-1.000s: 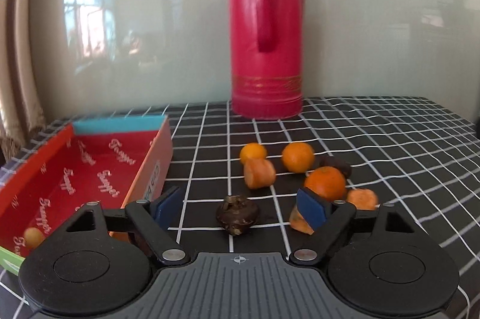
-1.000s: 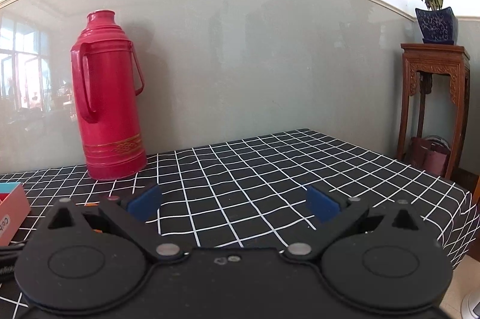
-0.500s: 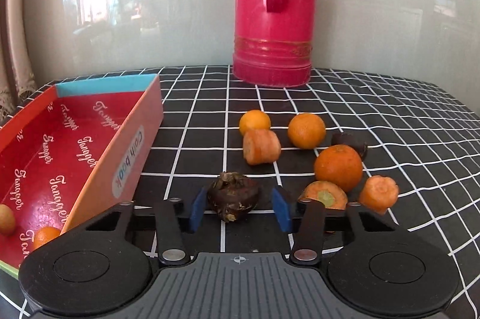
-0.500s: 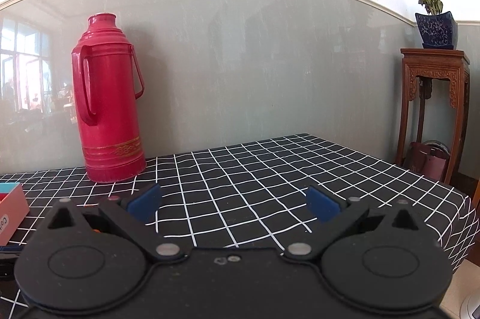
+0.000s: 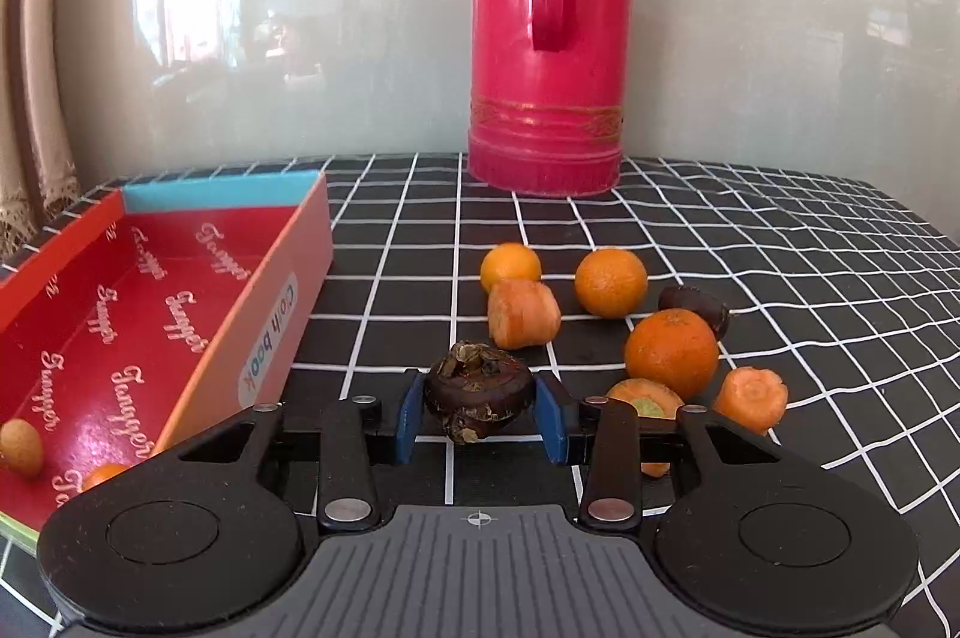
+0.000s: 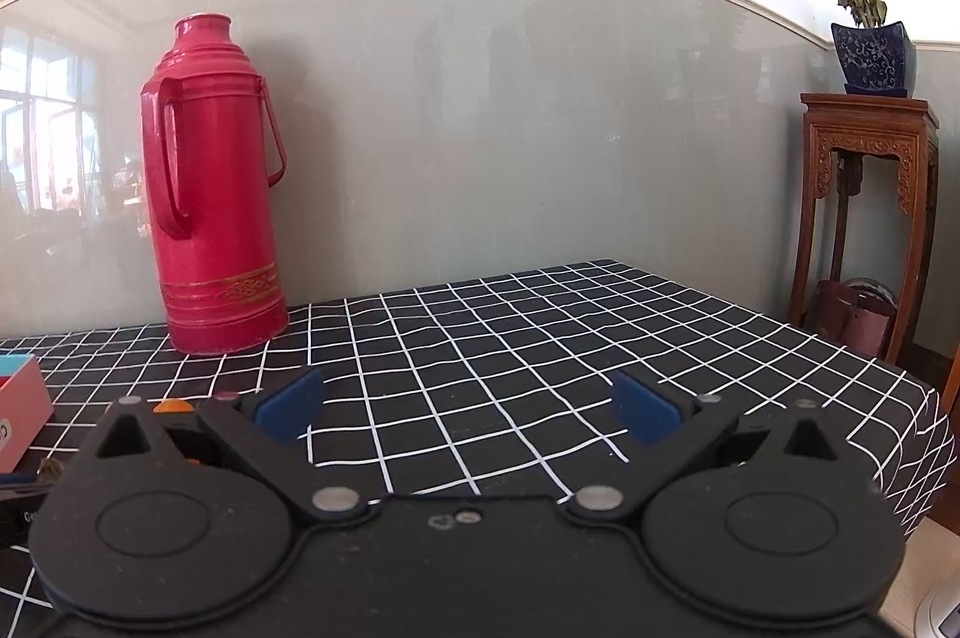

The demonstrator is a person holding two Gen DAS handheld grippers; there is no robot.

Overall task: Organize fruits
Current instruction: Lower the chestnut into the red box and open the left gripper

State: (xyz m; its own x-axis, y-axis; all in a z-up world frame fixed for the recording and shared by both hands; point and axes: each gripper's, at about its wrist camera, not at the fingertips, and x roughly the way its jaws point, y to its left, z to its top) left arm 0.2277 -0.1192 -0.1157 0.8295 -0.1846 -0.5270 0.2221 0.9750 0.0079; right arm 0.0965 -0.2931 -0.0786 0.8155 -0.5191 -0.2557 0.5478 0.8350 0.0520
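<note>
Checkered tablecloth (image 5: 750, 242), fruit scattered centre-right. My left gripper (image 5: 480, 413) pinches the dark water chestnut (image 5: 480, 392) at lower centre, presumably bound for the red box (image 5: 120, 314) at left. My right gripper (image 6: 468, 407) hangs spread wide, idle, holding nothing.

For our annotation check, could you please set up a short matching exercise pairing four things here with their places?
1. water chestnut
2. red thermos
3. red box
4. potted plant

a. on the wooden stand
b. left of the loose fruit
c. between the left gripper's jaws
d. upright by the wall

Pairs: 1-c, 2-d, 3-b, 4-a
</note>
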